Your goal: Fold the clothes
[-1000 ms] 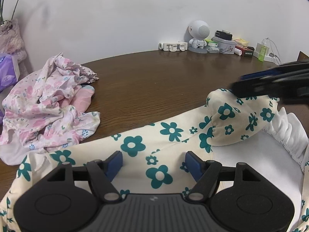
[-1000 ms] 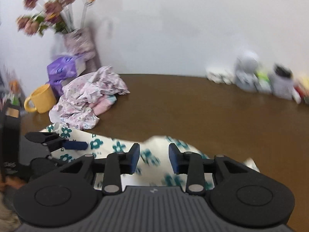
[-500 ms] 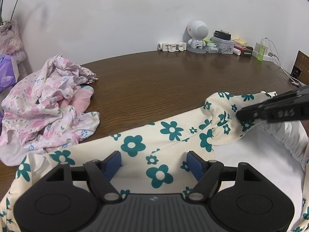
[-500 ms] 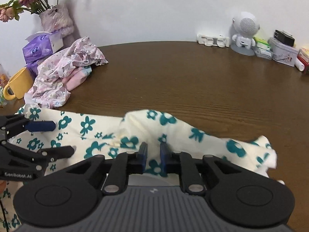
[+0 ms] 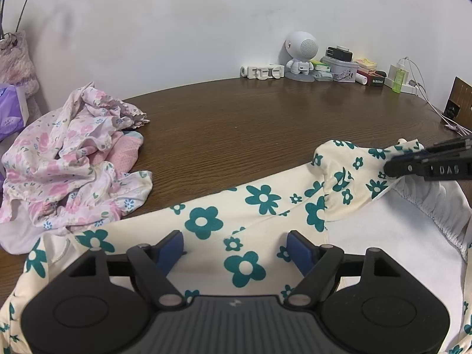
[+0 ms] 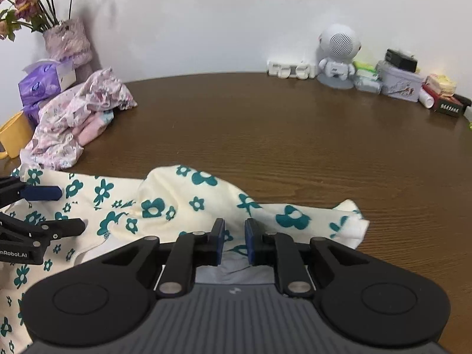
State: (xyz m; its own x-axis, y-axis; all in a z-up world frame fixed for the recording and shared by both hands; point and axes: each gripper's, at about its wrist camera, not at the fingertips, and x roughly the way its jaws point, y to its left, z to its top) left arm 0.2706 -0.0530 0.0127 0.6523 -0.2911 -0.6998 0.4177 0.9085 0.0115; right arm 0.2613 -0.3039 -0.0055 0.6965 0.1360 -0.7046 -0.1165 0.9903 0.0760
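Brown wooden table (image 6: 295,147), white wall behind. Cream garment with teal flowers (image 5: 259,206) spread flat at near edge, under both tools. Left gripper (image 5: 236,243): jaws wide apart, hovering above cloth, fabric between and ahead of them. Right gripper (image 6: 234,242): jaws nearly together; a raised fold lies between them, but cannot tell whether pinched. Pink floral pile (image 6: 79,118) well left of jaws, crumpled. Judgement: cloth light, soft, limp, sags and wrinkles; best hold at hem or elastic waistband (image 5: 436,206), two spaced points.
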